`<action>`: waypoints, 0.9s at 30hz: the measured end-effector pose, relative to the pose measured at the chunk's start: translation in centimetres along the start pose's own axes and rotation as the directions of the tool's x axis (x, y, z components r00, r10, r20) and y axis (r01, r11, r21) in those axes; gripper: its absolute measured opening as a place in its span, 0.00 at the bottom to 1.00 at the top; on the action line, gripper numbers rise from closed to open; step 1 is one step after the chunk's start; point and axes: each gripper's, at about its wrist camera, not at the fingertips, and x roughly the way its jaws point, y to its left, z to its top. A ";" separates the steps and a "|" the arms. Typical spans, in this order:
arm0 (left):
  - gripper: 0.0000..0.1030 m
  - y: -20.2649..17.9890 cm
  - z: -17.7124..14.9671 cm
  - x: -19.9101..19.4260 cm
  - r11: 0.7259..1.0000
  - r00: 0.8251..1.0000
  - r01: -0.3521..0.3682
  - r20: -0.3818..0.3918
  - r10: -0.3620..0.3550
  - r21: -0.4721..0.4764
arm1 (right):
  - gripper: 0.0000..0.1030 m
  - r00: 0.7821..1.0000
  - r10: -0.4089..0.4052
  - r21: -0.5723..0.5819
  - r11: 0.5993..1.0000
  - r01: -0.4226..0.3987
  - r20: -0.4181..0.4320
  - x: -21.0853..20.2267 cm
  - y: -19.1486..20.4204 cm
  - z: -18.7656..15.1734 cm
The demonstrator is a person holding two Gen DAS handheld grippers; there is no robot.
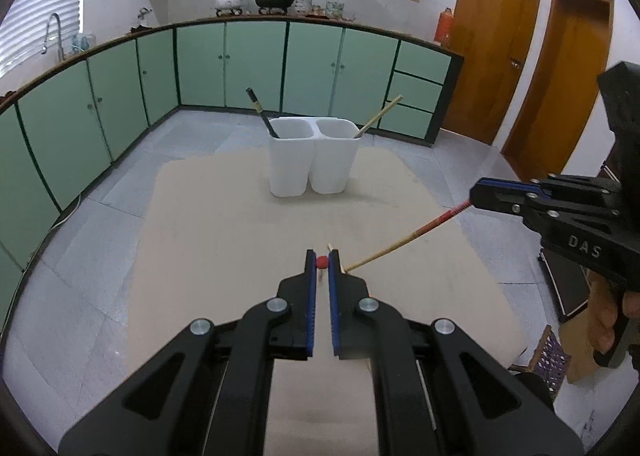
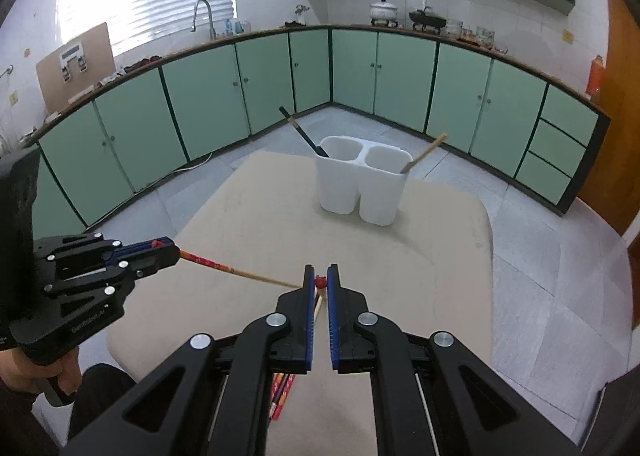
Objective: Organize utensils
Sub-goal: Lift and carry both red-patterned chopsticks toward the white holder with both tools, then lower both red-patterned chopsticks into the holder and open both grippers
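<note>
1. "DAS" stands in pale raised letters on the black body of the right gripper [image 1: 478, 192], seen from the left wrist view.
2. "GenRobot.AI" stands in small pale letters on the black body of the left gripper [image 2: 172, 250], seen from the right wrist view.
3. No other writing is legible in either view.

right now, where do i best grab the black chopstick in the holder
Grip the black chopstick on its bare upper end, above the holder rim, coming from above with the jaws across the shaft. It leans up and left out of the left compartment; its lower part is hidden inside.
</note>
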 end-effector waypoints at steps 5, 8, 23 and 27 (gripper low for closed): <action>0.05 0.5 3.2 0.5 1.000 1.000 0.020 -0.018 -0.020 0.007 | 0.06 0.998 0.023 0.008 1.000 -0.022 -0.054 0.7 -0.9 3.3; 0.05 1.0 4.5 0.3 1.000 1.000 0.025 -0.012 -0.025 0.004 | 0.06 0.998 0.026 0.011 1.000 -0.025 -0.064 0.7 -1.3 5.2; 0.05 0.5 14.9 -0.1 0.999 0.998 -0.013 0.055 0.012 0.032 | 0.06 0.997 -0.036 -0.019 0.999 0.035 -0.062 -1.4 -2.8 13.1; 0.05 -0.1 18.8 -0.1 0.999 0.995 -0.033 0.099 0.029 0.035 | 0.06 0.998 -0.050 -0.002 0.999 0.050 -0.040 -2.1 -3.7 16.2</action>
